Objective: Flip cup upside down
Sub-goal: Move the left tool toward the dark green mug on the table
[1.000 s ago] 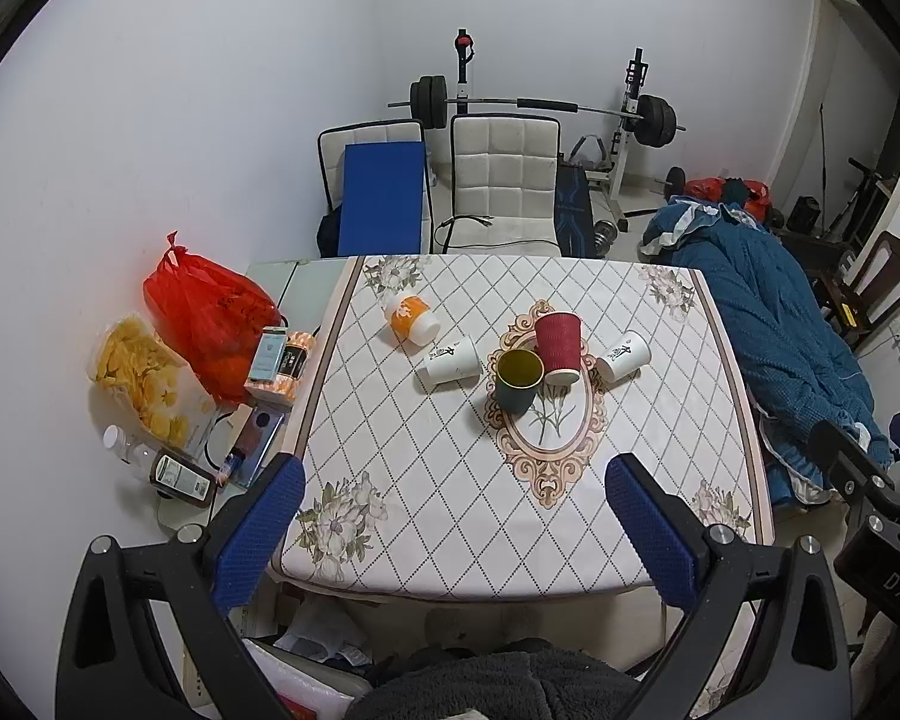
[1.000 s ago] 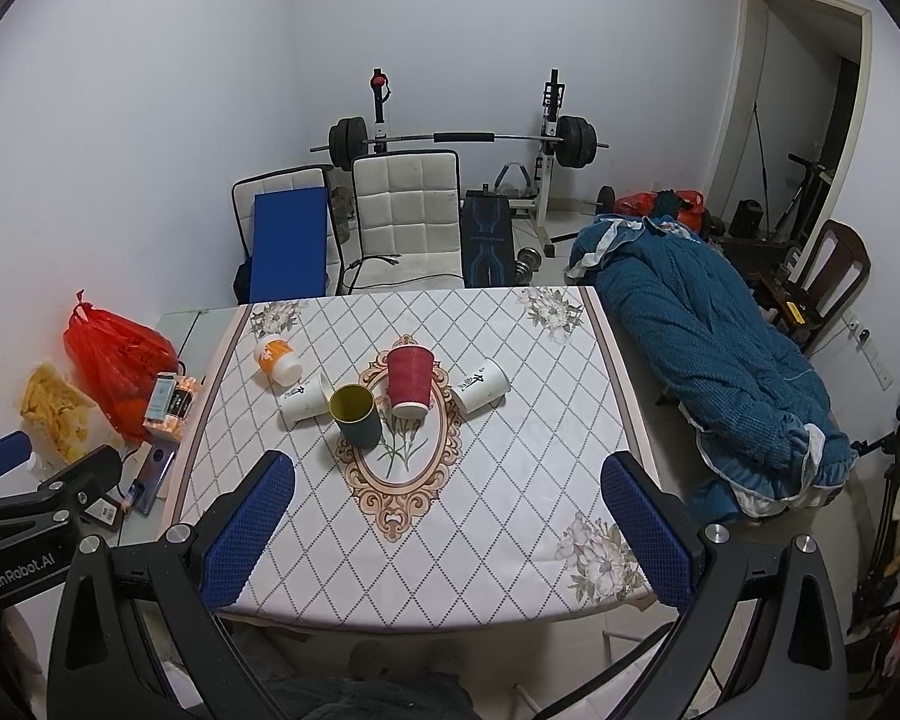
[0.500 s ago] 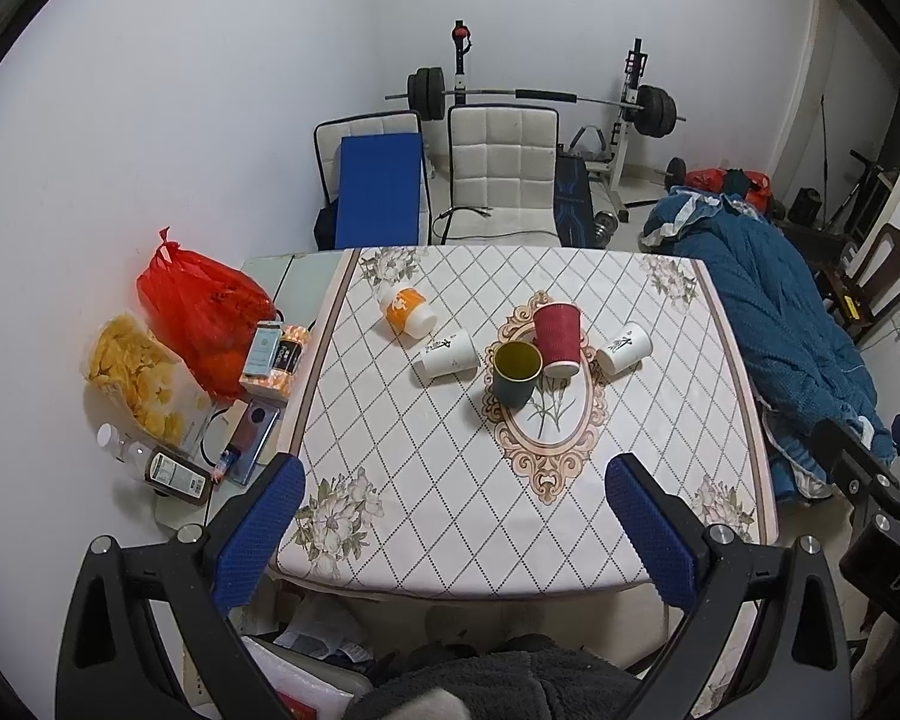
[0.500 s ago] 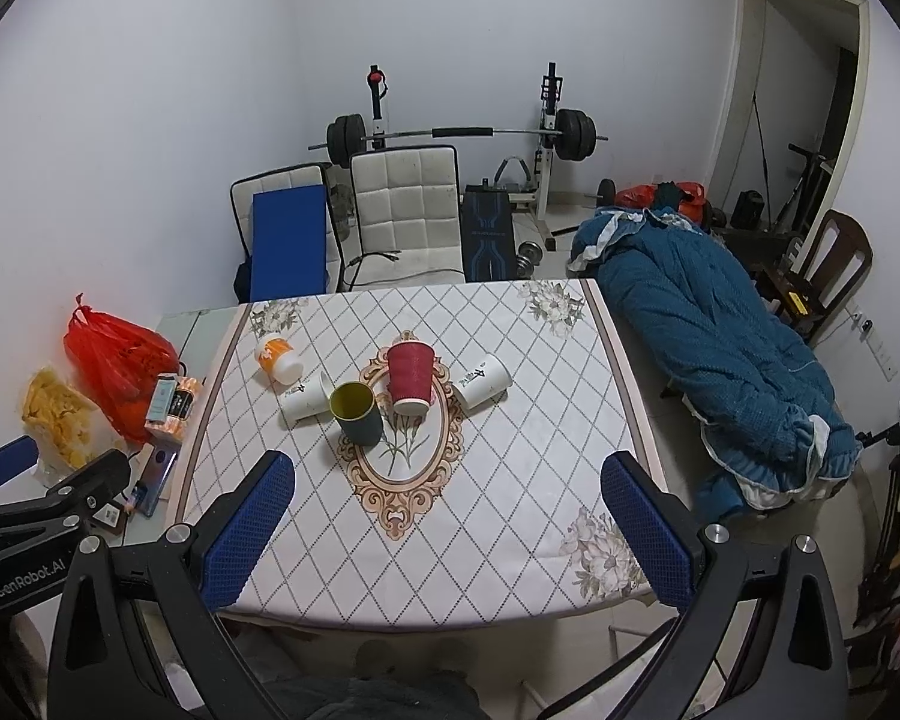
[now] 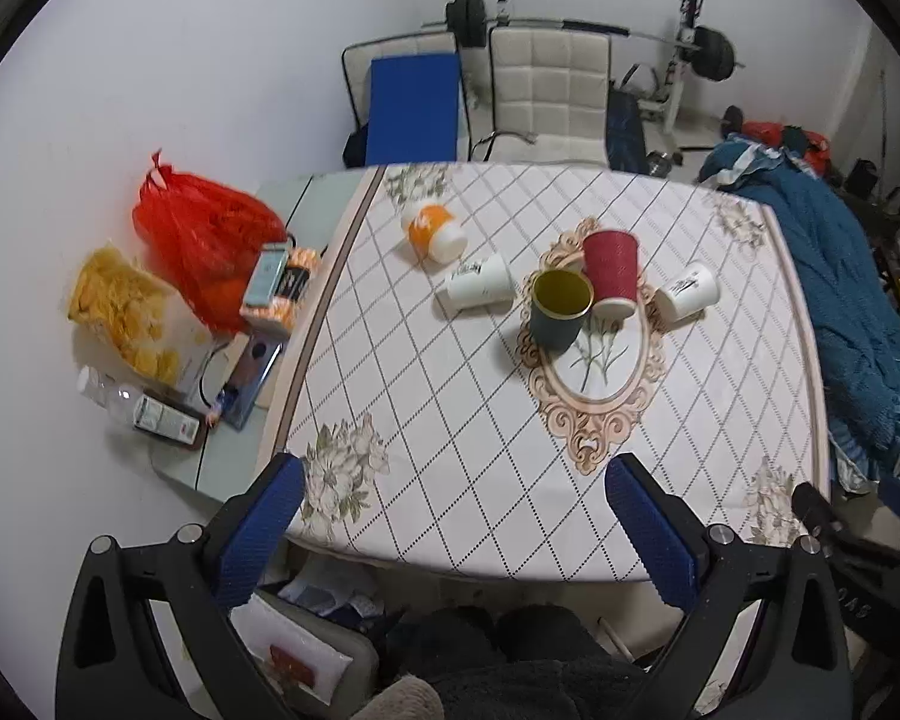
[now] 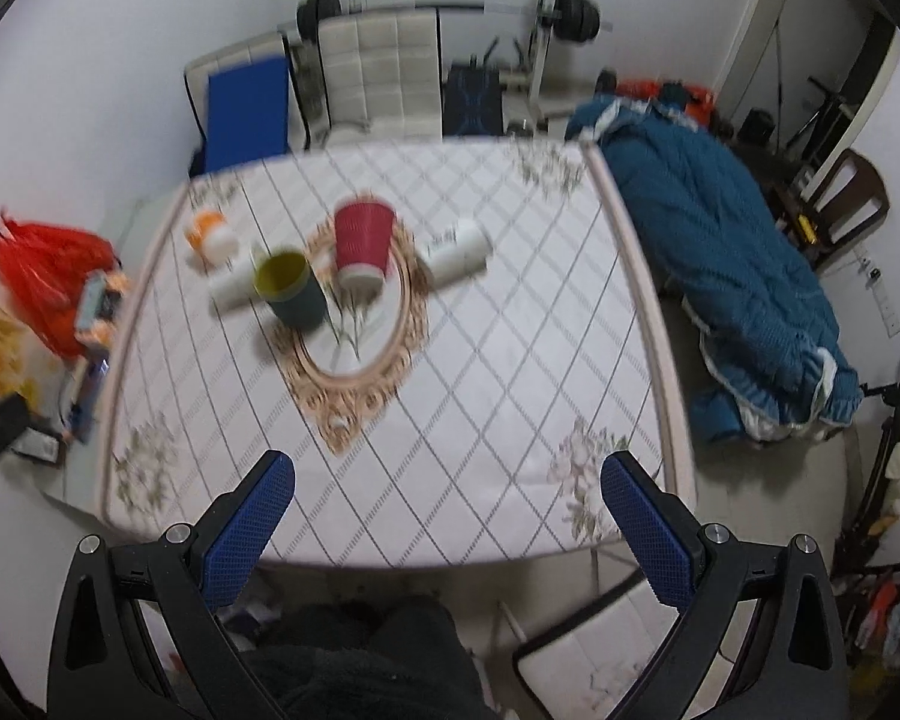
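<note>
Both cameras had dropped closer to the worktop [image 5: 450,450]; left tongs [image 5: 456,516] and right tongs [image 6: 450,510] were spread, holding nothing. The upright green cup [image 5: 560,309] stood beside the inverted red cup [image 5: 611,273], mid-worktop, so the approach had only begun

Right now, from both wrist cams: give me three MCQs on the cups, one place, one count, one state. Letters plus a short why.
1. Where is the dark green cup?
A. right of the red cup
B. left of it, nearer the camera
C. off the table

2. How many cups are on the table?
A. three
B. four
C. five

3. How is the red cup standing?
A. mouth down
B. on its side
C. mouth up

Answers:
B, its yellow-lined mouth sits left-front of the red cup.
C, two stand and three lie.
A, its narrower closed base is on top.
</note>
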